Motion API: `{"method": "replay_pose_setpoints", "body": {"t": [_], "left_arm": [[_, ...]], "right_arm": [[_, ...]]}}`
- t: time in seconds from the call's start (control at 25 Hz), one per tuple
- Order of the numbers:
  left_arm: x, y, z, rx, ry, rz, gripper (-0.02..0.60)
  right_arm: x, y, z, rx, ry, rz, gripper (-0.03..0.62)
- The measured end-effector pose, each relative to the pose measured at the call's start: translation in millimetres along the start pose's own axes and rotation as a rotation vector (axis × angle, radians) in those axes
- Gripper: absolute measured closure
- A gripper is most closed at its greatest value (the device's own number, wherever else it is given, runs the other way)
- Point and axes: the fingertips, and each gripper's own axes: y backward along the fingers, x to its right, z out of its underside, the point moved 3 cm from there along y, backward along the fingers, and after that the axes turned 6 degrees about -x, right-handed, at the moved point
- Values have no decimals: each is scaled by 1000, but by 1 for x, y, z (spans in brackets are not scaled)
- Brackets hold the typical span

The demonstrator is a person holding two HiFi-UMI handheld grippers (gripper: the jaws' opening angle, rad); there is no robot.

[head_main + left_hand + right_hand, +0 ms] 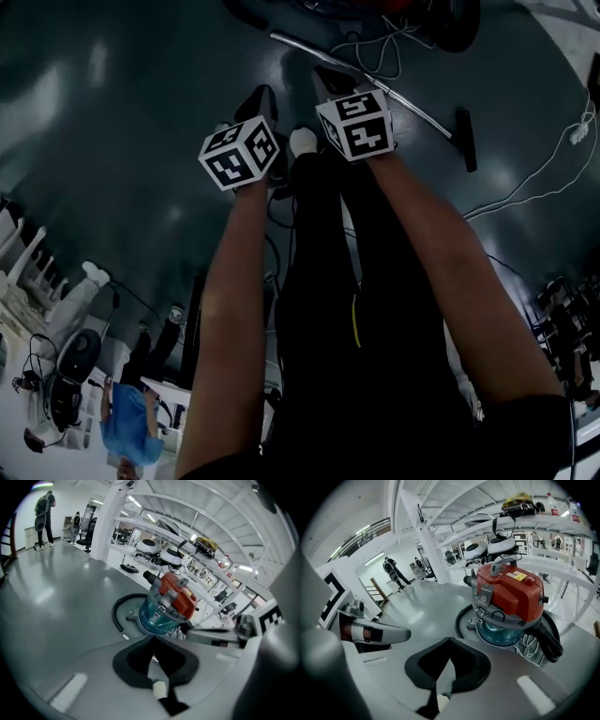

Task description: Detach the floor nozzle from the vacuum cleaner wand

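**Surface.** No desk is in view. The task's things lie on the dark floor, so places are given by the head view's edges.

**Left gripper** (260,94). It is held forward at centre. Its own view shows the jaws together with nothing between them.

**Right gripper** (330,77). It is just beside the left one and slightly further forward. Its jaws are likewise together and hold nothing.

**Wand** (417,111). This is a bright tube lying flat on the floor. Its long axis runs diagonally from the top edge left of centre down toward the right edge. In the head view it passes just beyond the right gripper's jaws.

**Nozzle** (466,139). This is a black bar at the wand's lower-right end, right of both grippers. Its long axis crosses the wand's and runs roughly toward and away from the person. It appears to meet the wand end. The joint is too small to show whether it is latched.

**Vacuum** (511,599). The red-topped canister stands ahead of both grippers, at the top edge.

**Approach.** The nozzle lies ahead and to the right, so the right gripper is nearer to it. The left gripper is nearer to the wand's mid-length. With both jaws closed, either gripper would have to open before it could grip. A pull to separate the parts would probably run along the wand's axis, toward the right edge.
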Motion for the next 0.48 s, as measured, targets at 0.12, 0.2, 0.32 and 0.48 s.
{"method": "replay_pose_setpoints", "body": {"t": [0.12,0.2,0.32,0.48], "left_arm": [[0,7,10,-18,-25,2,572],[-1,12,15,-29,-25,7,572],[-5,14,22,-37,-4,6,572],[-8,11,23,-35,12,13,572]], "right_arm": [[-8,5,1,12,-31,1,599],[-14,6,2,12,-49,2,599],[-20,5,5,4,-52,6,599],[-21,-4,8,-9,-48,13,600]]}}
